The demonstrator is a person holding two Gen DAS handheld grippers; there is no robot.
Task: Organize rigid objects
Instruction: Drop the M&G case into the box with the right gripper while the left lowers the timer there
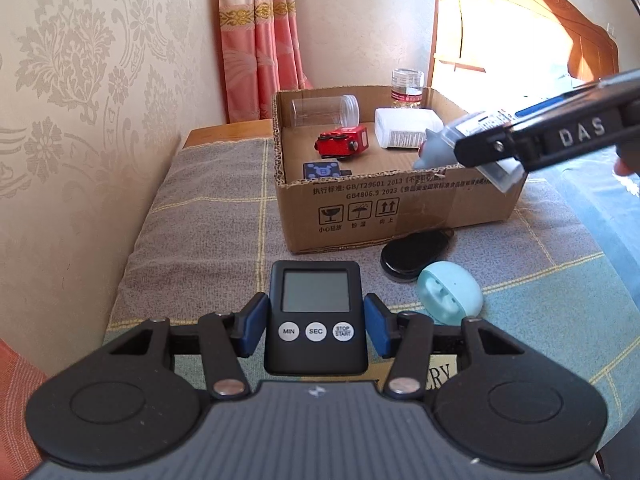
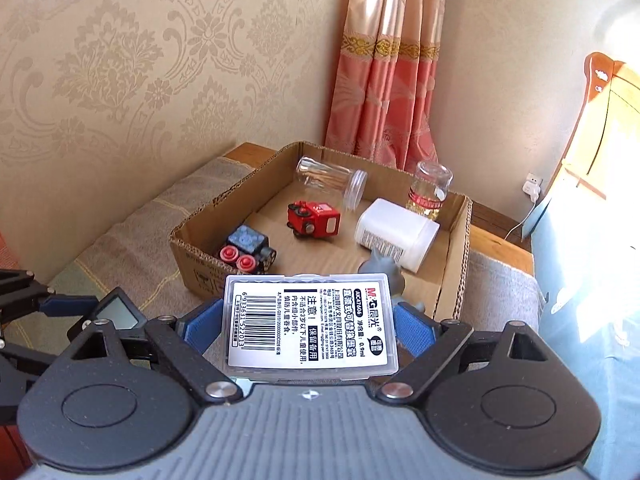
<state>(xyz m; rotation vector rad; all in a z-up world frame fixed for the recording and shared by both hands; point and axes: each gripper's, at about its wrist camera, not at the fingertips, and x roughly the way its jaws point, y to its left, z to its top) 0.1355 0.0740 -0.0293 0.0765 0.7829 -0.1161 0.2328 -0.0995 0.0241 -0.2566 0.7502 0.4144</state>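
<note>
Timer [image 1: 316, 316] and refill case [image 2: 310, 326] both clamped, bound for cardboard box [image 1: 400, 216].
Left tongs [image 1: 316, 320] pinching timer edges; right tongs [image 2: 310, 330] clenched around case; risk of collision, or slipping onto bed.

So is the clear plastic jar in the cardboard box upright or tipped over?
Tipped over. The clear jar lies on its side at the back of the cardboard box, its threaded mouth facing sideways toward the white bottle.
</note>
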